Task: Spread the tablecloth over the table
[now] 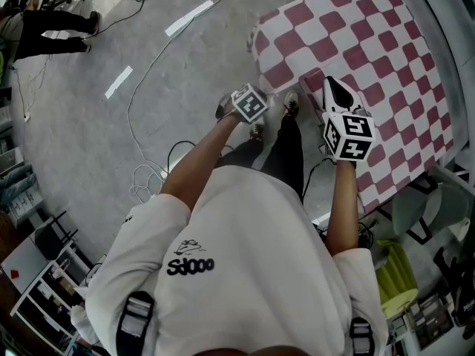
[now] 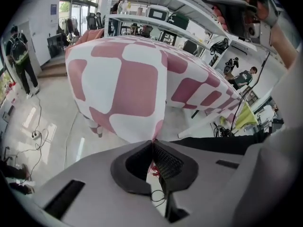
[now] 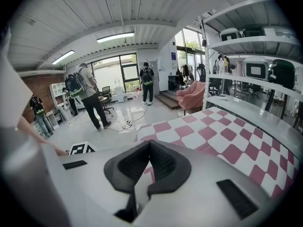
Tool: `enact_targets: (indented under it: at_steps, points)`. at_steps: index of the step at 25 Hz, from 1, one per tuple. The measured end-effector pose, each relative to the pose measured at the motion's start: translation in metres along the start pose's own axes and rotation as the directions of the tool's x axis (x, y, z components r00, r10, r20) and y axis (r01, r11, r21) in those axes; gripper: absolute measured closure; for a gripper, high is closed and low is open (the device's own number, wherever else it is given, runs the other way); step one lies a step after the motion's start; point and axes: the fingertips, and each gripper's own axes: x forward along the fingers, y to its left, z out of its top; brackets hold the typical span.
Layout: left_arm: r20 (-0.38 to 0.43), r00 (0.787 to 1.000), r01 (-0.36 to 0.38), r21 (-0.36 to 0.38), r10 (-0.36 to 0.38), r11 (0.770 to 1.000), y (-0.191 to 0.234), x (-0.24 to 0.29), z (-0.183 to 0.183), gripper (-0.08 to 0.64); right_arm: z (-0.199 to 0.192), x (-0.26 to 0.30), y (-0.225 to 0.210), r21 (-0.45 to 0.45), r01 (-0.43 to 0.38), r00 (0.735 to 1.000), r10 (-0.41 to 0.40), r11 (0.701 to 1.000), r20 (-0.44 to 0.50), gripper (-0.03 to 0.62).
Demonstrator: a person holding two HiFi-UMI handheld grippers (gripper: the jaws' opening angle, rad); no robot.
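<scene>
Grey workshop floor (image 1: pixel 82 139) with loose cables (image 1: pixel 145 65) on the table's near-left side, shelving behind the table. Tablecloth (image 1: pixel 371 58), red-and-white check, already lies across most of the table (image 2: pixel 201 126) top, and its near corner drapes off the table's corner towards us. Left gripper (image 2: pixel 153 144): jaws closed, pinching that hanging corner, held low off the table's near corner and pointing steeply down. Right gripper (image 3: pixel 148 148): jaws also closed, with a fold of the cloth's edge between the pads, sitting over the table's near edge. We read this as the late stage: the cloth is on, and we're tensioning and squaring the near edge. Next move, in our view: draw both pinch points apart along the table's near edge to take out slack, check the overhang is even at the corner, then lower and let go. Watch the left side, since too much downward pull could drag the whole cloth off the table's far edge.
</scene>
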Motion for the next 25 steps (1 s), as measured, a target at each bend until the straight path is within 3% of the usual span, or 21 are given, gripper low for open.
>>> enact_targets:
  at_steps: [2, 4, 8, 11, 14, 20, 25]
  points:
    - [-0.002, 1.000, 0.004, -0.012, -0.004, 1.000, 0.001, 0.004, 0.000, 0.524, 0.002, 0.001, 0.000, 0.000, 0.003, 1.000, -0.003, 1.000, 0.001, 0.571]
    - [-0.009, 1.000, 0.018, -0.026, -0.018, 0.999, -0.001, 0.007, -0.004, 0.371, 0.002, 0.001, -0.001, 0.002, 0.007, 1.000, -0.007, 1.000, 0.000, 0.571]
    - [0.002, 1.000, 0.024, -0.058, -0.023, 0.998, 0.005, 0.003, -0.007, 0.374, 0.004, 0.000, -0.005, 0.005, 0.019, 1.000, -0.019, 1.000, 0.002, 0.571]
    - [0.077, 0.997, -0.003, -0.068, 0.009, 0.998, 0.018, -0.012, 0.009, 0.409, 0.008, -0.005, -0.006, 0.006, 0.035, 0.999, -0.035, 0.999, 0.010, 0.571]
    - [0.165, 0.985, -0.047, -0.069, 0.058, 0.996, 0.031, -0.041, 0.035, 0.493, 0.018, -0.015, -0.008, 0.007, 0.057, 0.998, -0.057, 0.998, 0.025, 0.571]
    - [0.359, 0.929, -0.094, 0.003, 0.087, 0.996, 0.033, -0.100, 0.121, 0.526, 0.042, -0.055, -0.028, 0.003, 0.150, 0.985, -0.149, 0.989, 0.085, 0.571]
    - [0.507, 0.858, -0.131, 0.077, 0.074, 0.988, 0.011, -0.151, 0.192, 0.528, 0.061, -0.091, -0.051, 0.021, 0.224, 0.965, -0.225, 0.974, 0.137, 0.571]
